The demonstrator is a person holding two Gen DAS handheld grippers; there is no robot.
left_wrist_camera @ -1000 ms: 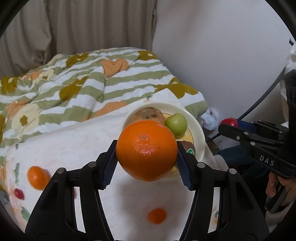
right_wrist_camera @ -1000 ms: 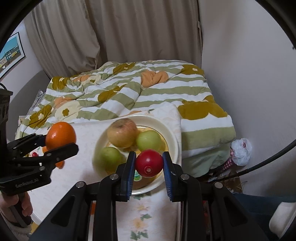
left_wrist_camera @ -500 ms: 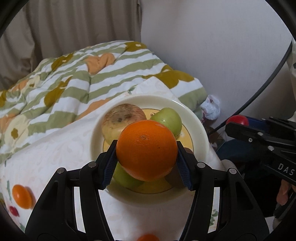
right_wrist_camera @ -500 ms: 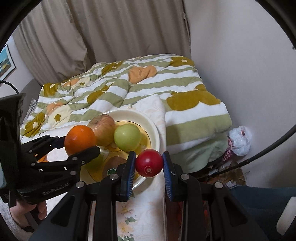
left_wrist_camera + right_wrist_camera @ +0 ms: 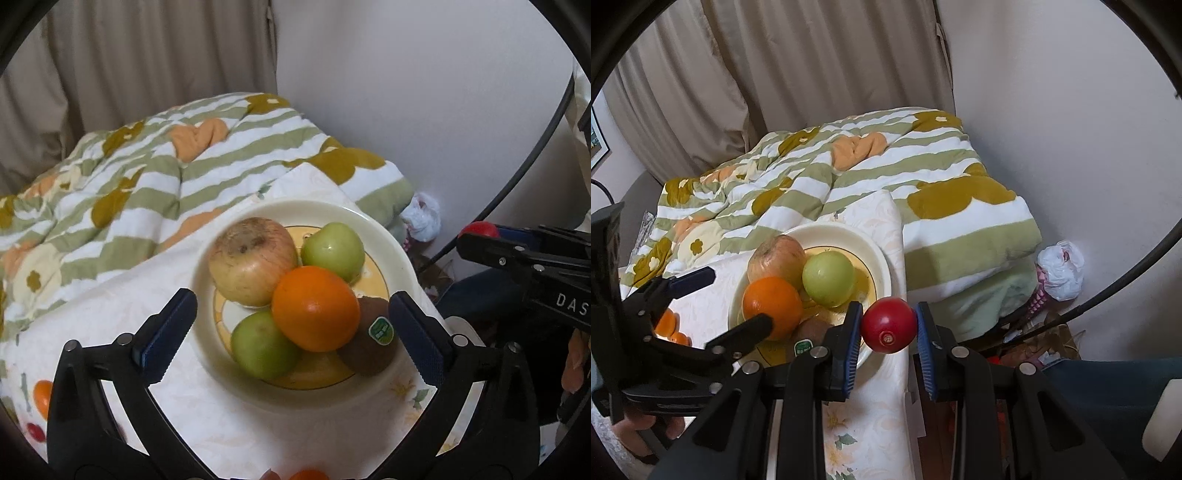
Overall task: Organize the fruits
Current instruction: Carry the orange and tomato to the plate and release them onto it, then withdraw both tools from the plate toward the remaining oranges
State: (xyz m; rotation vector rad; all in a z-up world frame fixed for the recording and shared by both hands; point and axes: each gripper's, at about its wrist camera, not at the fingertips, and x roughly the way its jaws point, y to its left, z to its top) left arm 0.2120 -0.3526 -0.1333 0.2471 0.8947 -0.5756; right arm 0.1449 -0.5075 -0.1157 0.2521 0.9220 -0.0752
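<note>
A cream plate (image 5: 388, 240) on the flowered tablecloth holds a blotchy apple (image 5: 251, 258), two green fruits (image 5: 332, 251) and a kiwi (image 5: 373, 343). An orange (image 5: 316, 308) rests on top of that pile. My left gripper (image 5: 291, 299) hangs over the plate with its jaws opening; the orange lies between the pads, touched by neither. My right gripper (image 5: 887, 308) is shut on a small red fruit (image 5: 888, 325), held just off the plate's near right rim (image 5: 882, 258). In the right wrist view the left gripper's fingers (image 5: 694, 277) flank the orange (image 5: 772, 302).
Small oranges (image 5: 42, 397) and a little red fruit (image 5: 36, 432) lie on the cloth at the left. A striped quilt (image 5: 147, 177) is bunched behind the plate. The table edge drops off at the right, where a white bag (image 5: 1060, 269) sits by the wall.
My left gripper's jaws have spread wide and let go of the orange, which now sits on the fruit in the plate. The right gripper still grips the red fruit.
</note>
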